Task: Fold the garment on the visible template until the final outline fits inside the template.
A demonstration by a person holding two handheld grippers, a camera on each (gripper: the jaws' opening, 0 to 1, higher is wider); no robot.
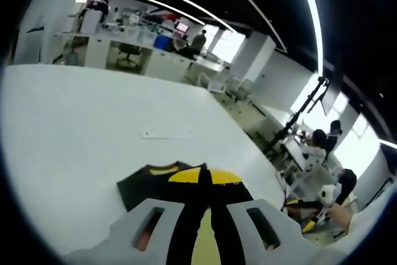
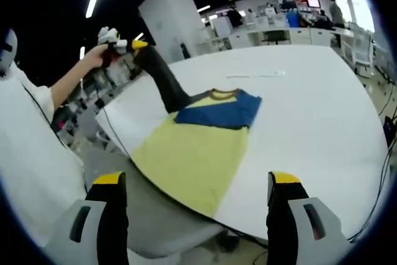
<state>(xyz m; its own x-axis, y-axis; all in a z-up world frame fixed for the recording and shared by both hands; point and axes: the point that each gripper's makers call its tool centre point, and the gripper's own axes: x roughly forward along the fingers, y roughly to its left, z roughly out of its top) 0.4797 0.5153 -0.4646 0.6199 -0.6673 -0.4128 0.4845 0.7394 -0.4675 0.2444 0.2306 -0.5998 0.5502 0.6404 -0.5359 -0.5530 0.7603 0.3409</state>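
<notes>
My left gripper [image 1: 205, 215] is clamped on a dark sleeve [image 1: 200, 212] of the shirt [image 1: 167, 184]. In the left gripper view the dark cloth runs up between my two pale jaws, which sit close together on it, and the yellow and dark body of the shirt lies just past them on the white table [image 1: 80, 128]. A thin white strip [image 1: 164, 133] lies flat farther out on the table. Desks and seated people fill the far side of the room.

In the right gripper view, my left gripper [image 2: 118, 44] appears at the upper left, held in my hand [image 2: 96, 54], with the sleeve [image 2: 162, 82] pulled up taut from the shirt towards it. The shirt [image 2: 192, 147] lies at the near left edge of the table [image 2: 310, 122]: a yellow body stretching towards me, its near end hanging a little over the table edge, and a blue part [image 2: 220, 111] folded across the far end by the collar. The white strip [image 2: 257, 75] lies beyond the shirt, well apart from it.

My right gripper [image 2: 195, 215] holds nothing. Its two yellow-tipped jaws stand wide apart, low at the near edge of the table, clear of the cloth. A grey chair seat [image 2: 149, 221] sits below the table edge between them.
</notes>
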